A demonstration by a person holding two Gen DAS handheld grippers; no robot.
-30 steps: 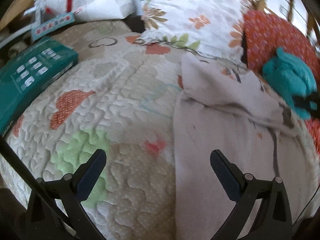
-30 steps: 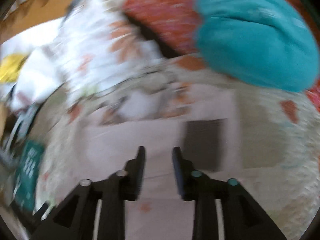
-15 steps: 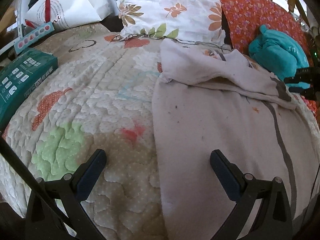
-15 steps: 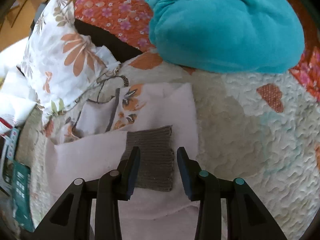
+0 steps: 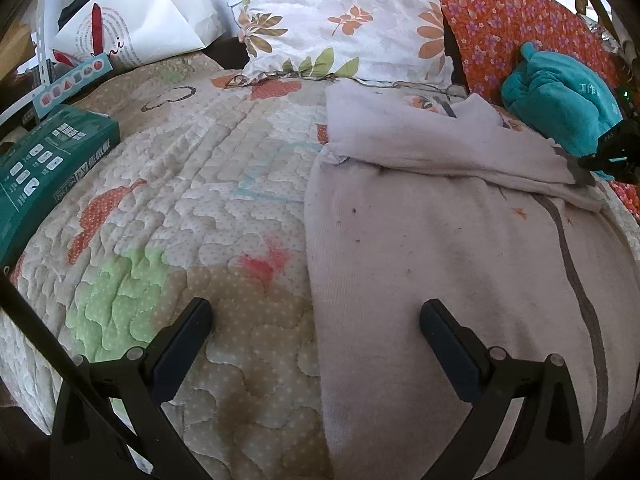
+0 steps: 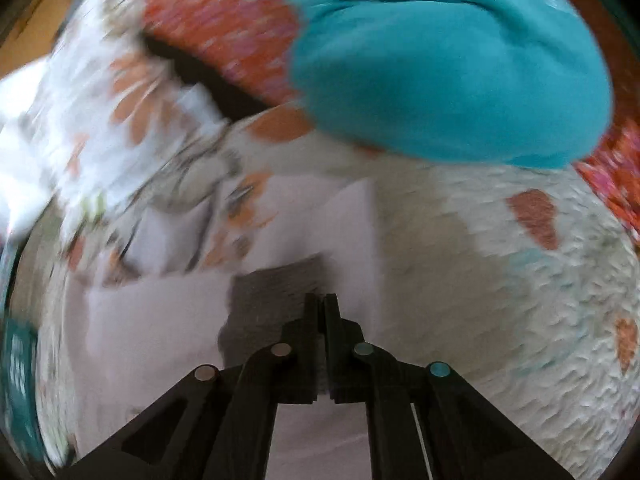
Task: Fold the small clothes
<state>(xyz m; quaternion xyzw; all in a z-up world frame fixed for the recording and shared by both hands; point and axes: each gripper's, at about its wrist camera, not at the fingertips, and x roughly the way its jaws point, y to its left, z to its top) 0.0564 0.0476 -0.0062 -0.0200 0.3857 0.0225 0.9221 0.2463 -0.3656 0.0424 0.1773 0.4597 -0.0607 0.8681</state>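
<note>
Our right tool (image 6: 319,300) is pinched on the grey cuff (image 6: 276,292); left tool (image 5: 316,320) spread, empty. Garment (image 5: 440,248) looks soft, light, floppy. We'd grip hems and cuffs.

Right wrist view motion-blurred: floral pillow (image 6: 120,120) pattern unreadable. Green box (image 5: 44,168) cut off at left edge. Teal bundle (image 5: 560,108) lettering too small to read.

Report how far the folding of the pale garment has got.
Done: one sleeve already lies folded across the pale garment. In hand: the right gripper is shut on that sleeve's grey cuff, while the left gripper hangs open over the garment's near edge. Left: the remaining folds.
</note>
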